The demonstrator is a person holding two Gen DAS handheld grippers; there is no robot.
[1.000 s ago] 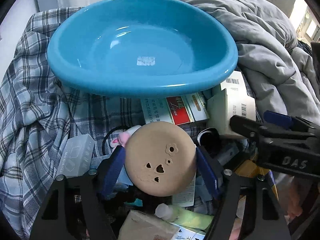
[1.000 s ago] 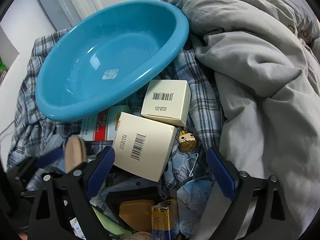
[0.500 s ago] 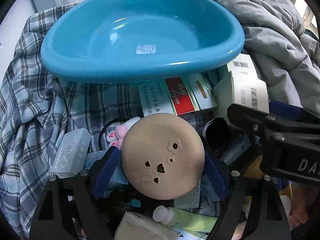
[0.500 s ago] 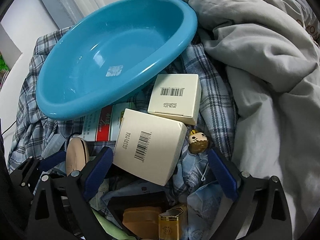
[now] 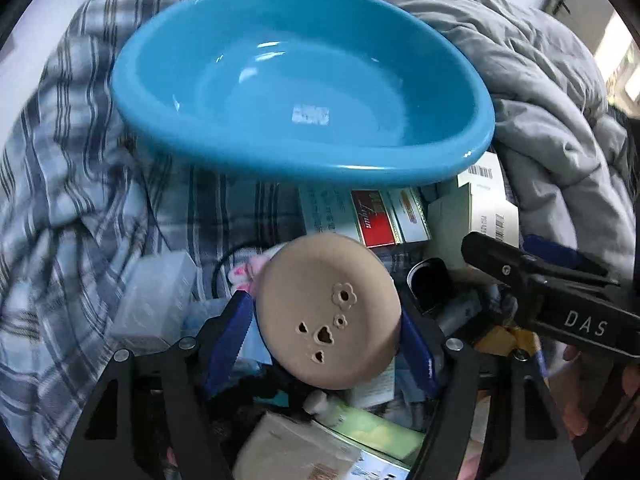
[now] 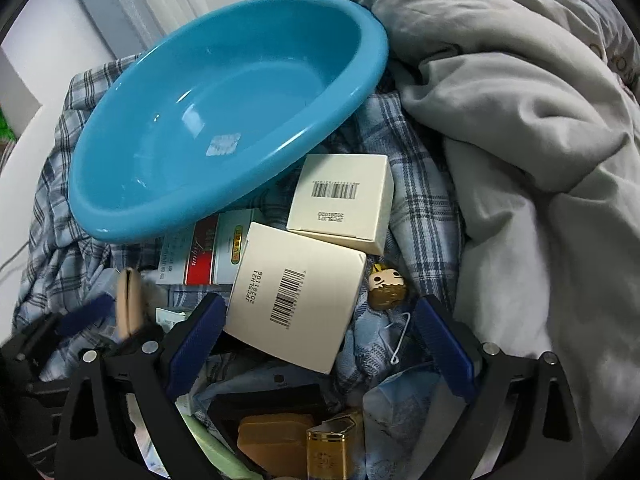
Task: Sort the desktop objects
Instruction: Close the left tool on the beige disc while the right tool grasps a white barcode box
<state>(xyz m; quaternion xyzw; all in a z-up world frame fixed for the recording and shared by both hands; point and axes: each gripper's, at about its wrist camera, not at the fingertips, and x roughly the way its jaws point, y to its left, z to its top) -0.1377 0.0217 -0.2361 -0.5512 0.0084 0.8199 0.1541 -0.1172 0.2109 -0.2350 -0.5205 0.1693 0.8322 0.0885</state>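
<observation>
Now tan disc (image 5: 328, 312) sits between left claw (image 5: 326, 344) pads.

Left gripper (image 5: 326, 330) points down w/ a round tan disc (image 5: 328, 312) between its blue pads, jaws closing on it. Right gripper (image 6: 320, 344) also points down, jaws wide apart, nothing pinched between them. It sits just to the right of the left one. A bit of a hand (image 5: 576, 396) shows under it.

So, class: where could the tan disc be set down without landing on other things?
Inside the blue basin, bare apart from a small sticker, or on the plaid cloth left of it. Crowded: the boxes and clutter below the basin's near rim, where the left gripper is closing on the tan disc.
</observation>
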